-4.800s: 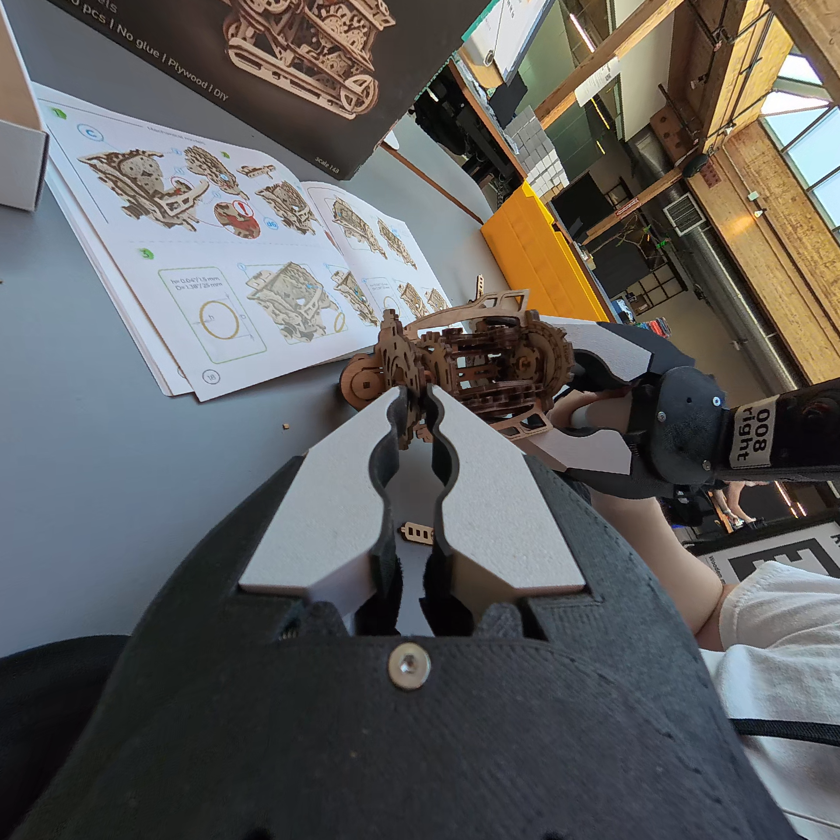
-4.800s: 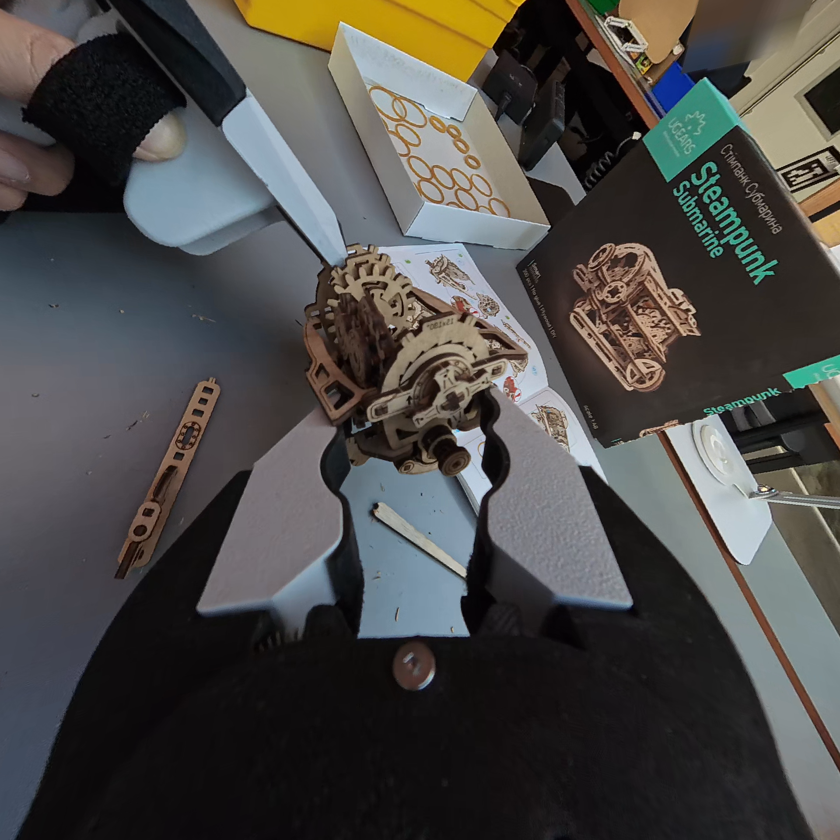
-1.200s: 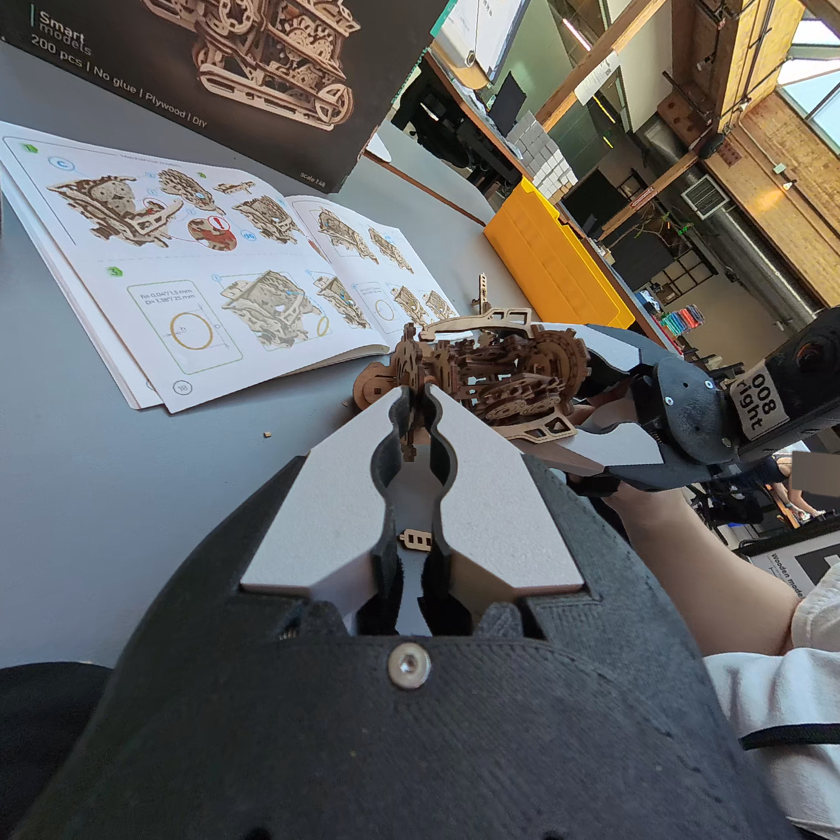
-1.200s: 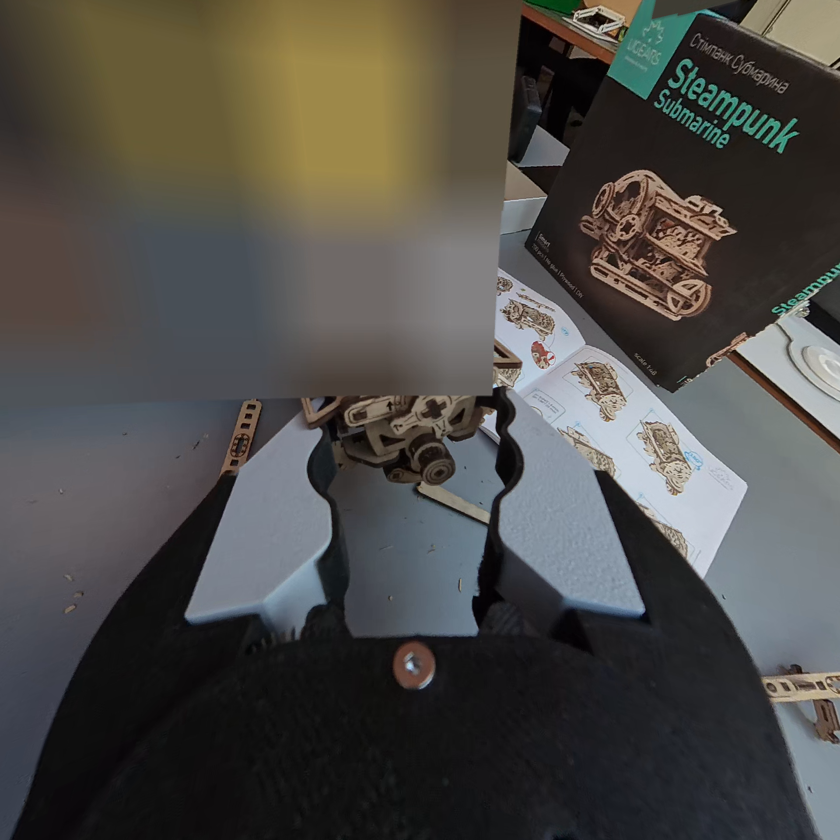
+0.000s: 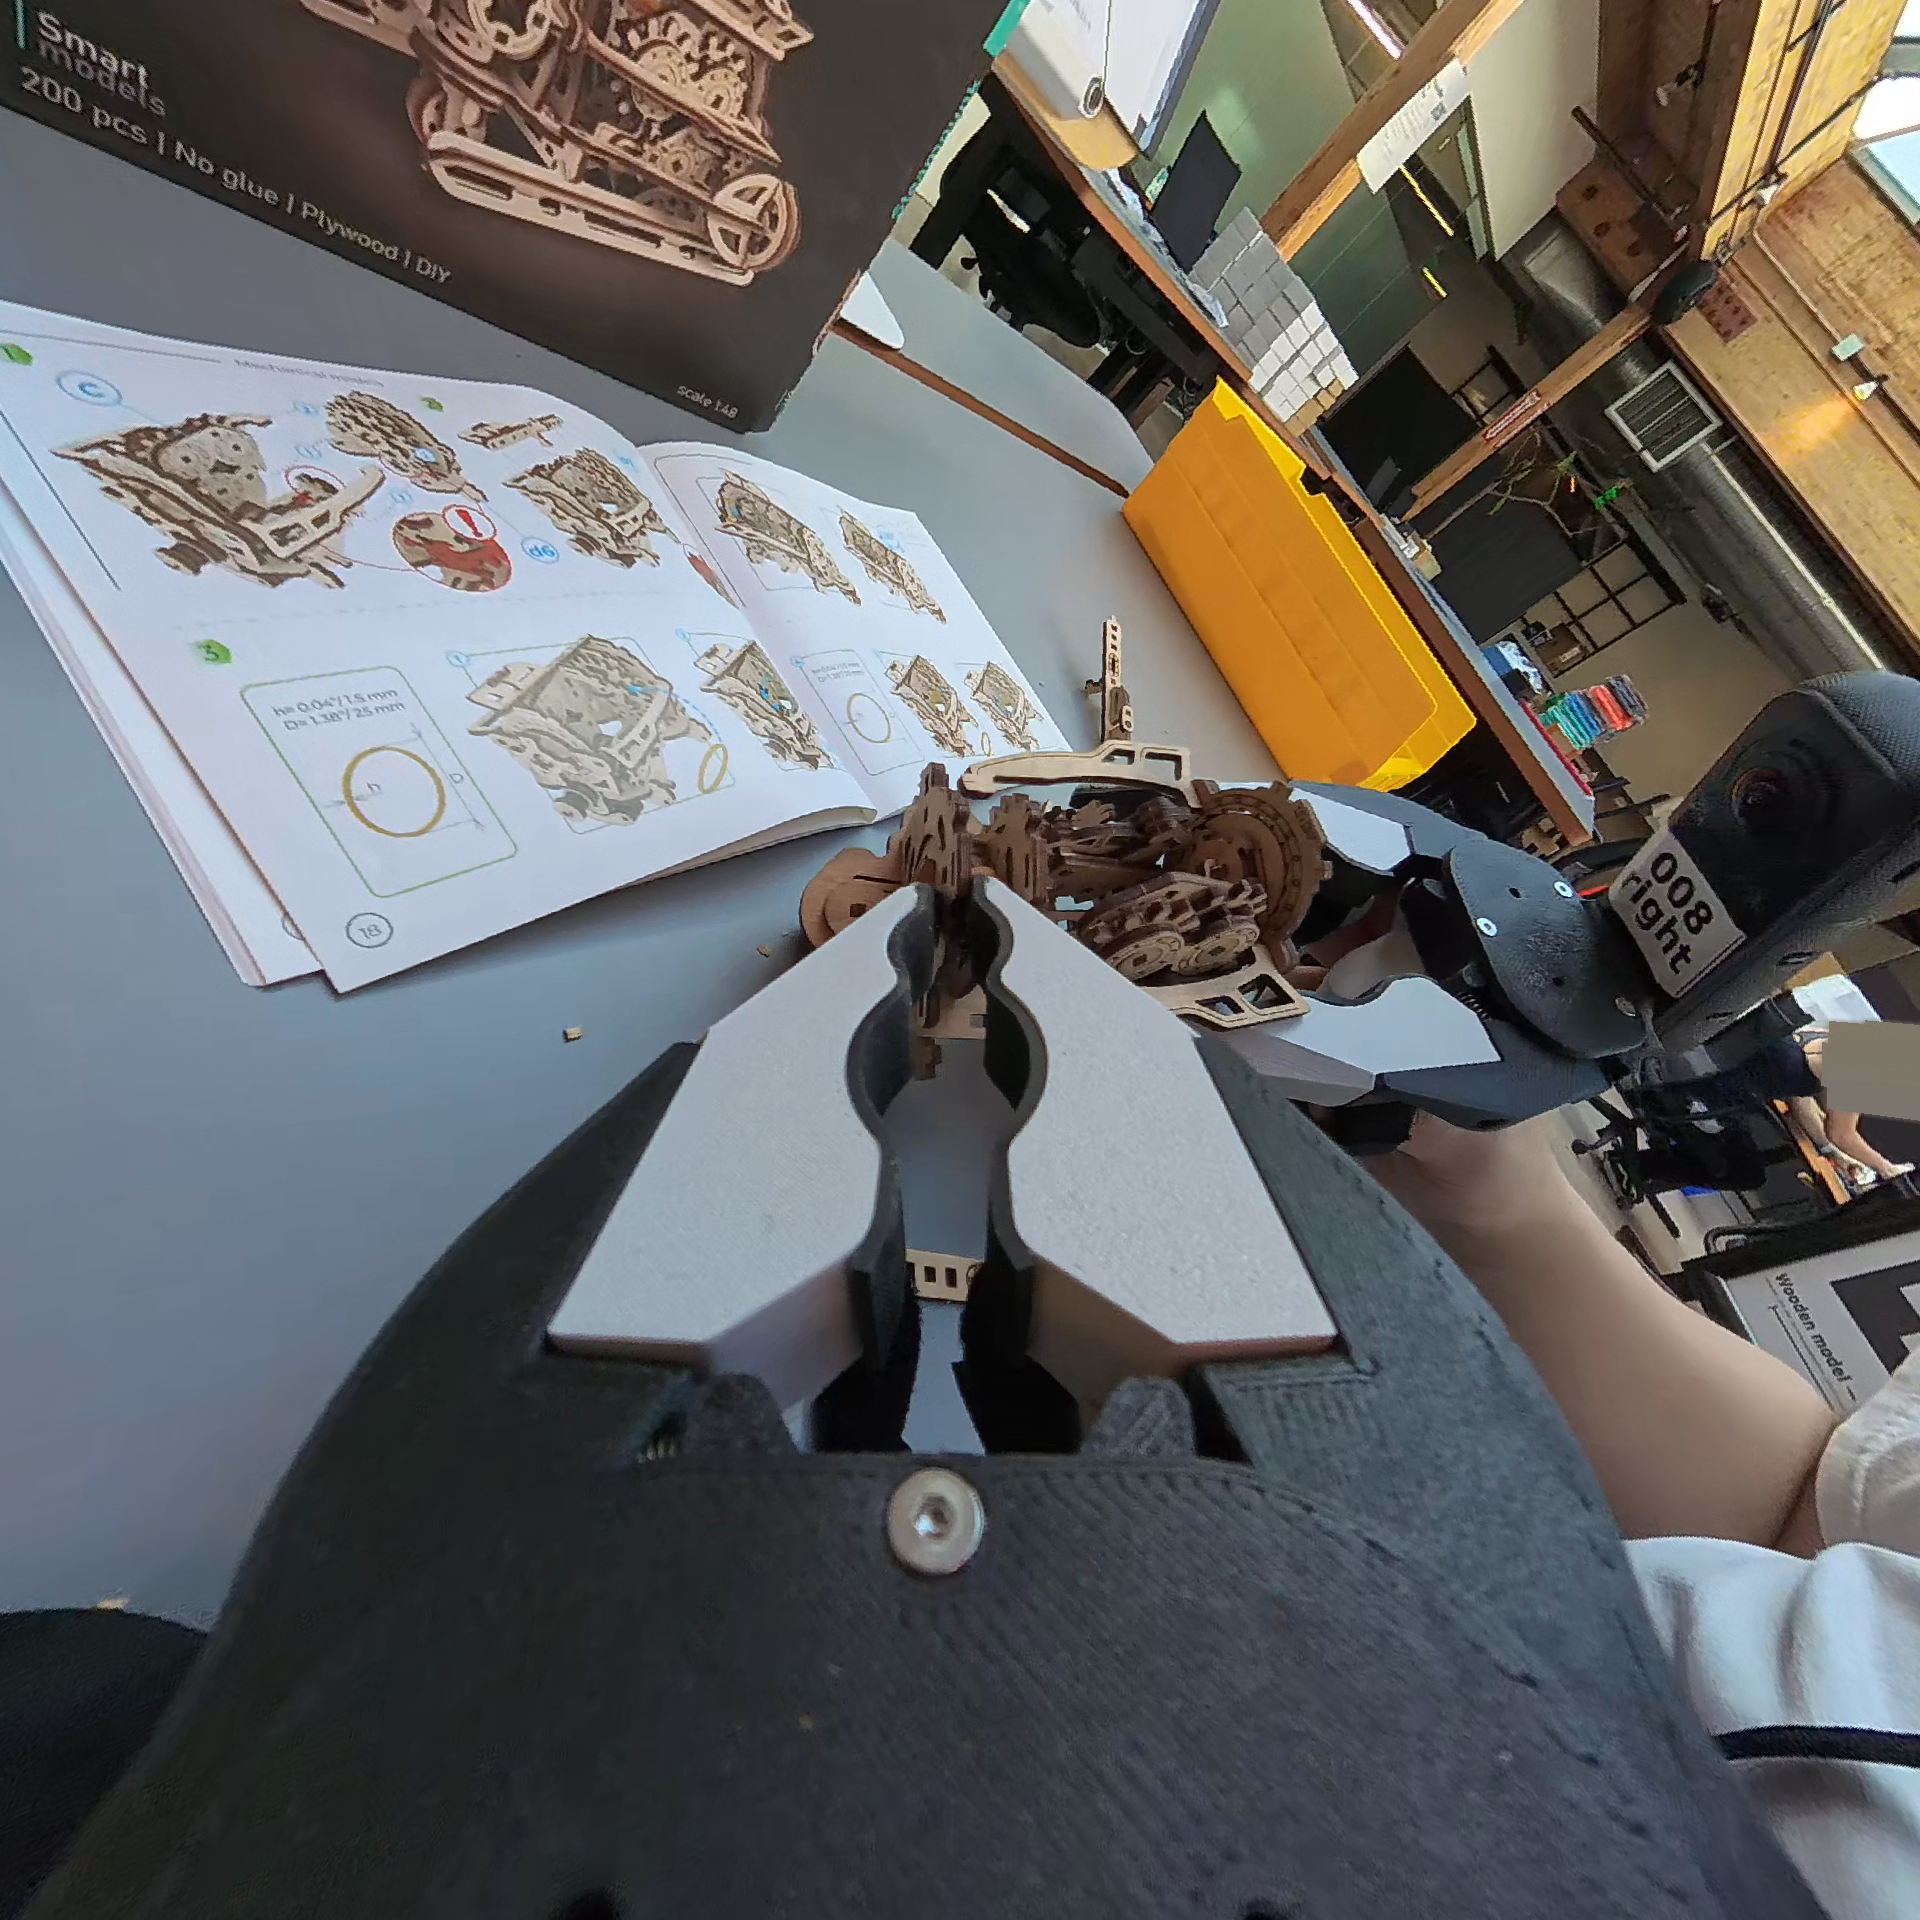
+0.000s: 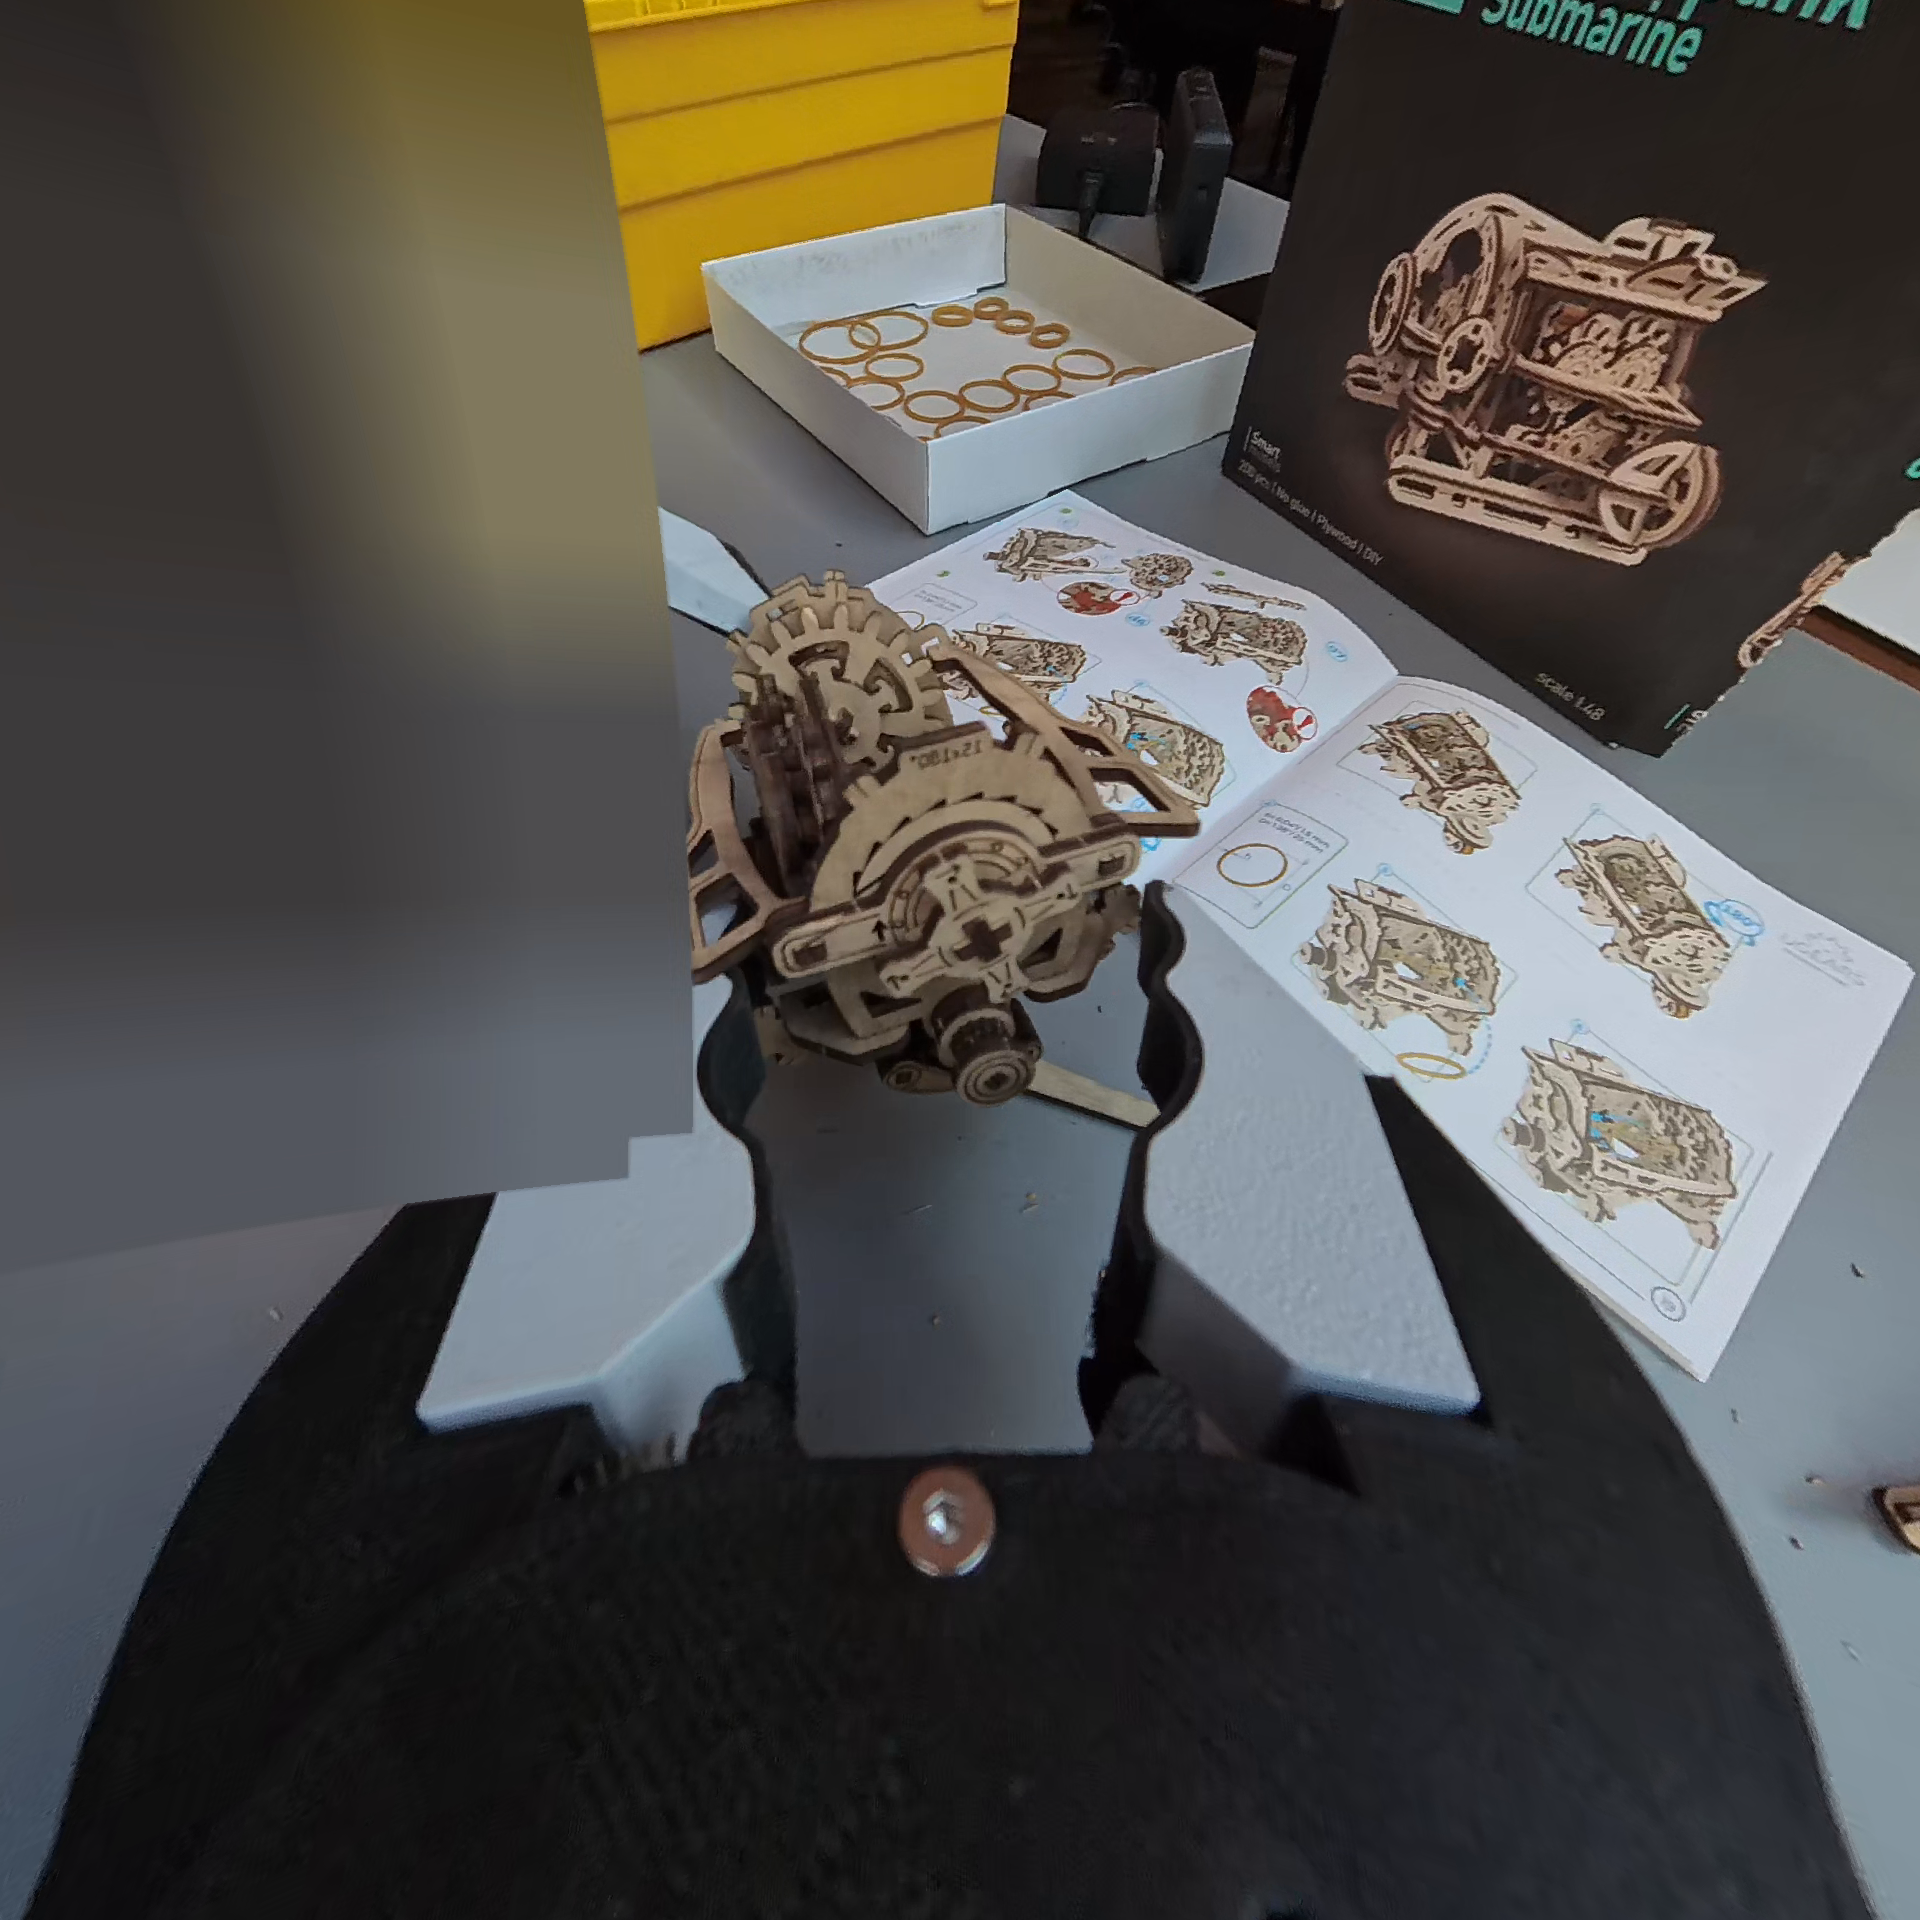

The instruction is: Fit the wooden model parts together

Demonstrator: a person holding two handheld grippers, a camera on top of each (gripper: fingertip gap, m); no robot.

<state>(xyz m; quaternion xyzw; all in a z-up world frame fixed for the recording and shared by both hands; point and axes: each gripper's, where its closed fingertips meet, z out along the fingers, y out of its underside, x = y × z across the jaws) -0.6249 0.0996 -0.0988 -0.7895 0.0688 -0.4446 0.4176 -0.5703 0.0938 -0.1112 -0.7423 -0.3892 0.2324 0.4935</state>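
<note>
The wooden gear model [image 6: 935, 883] sits between the fingers of my right gripper [image 6: 945, 997], which is shut on it and holds it just above the grey table. It also shows in the left wrist view [image 5: 1132, 883], with the right gripper [image 5: 1340, 925] clamping it from the right. My left gripper [image 5: 951, 925] is shut on a small flat wooden part [image 5: 940, 966] and presses it against the model's gear end. A blurred patch hides the left gripper in the right wrist view.
An open instruction booklet [image 5: 468, 644] lies beyond the model, with a black product box [image 5: 499, 156] behind it. A white tray of rubber rings [image 6: 977, 364] and a yellow bin [image 6: 810, 135] stand at the back. Loose wooden strips [image 5: 1112, 675] lie on the table [image 5: 260, 1195].
The right gripper has turned and tilted the model, so its round dial face now shows in its view. The left gripper stays pinched on the small part at the gear end.
</note>
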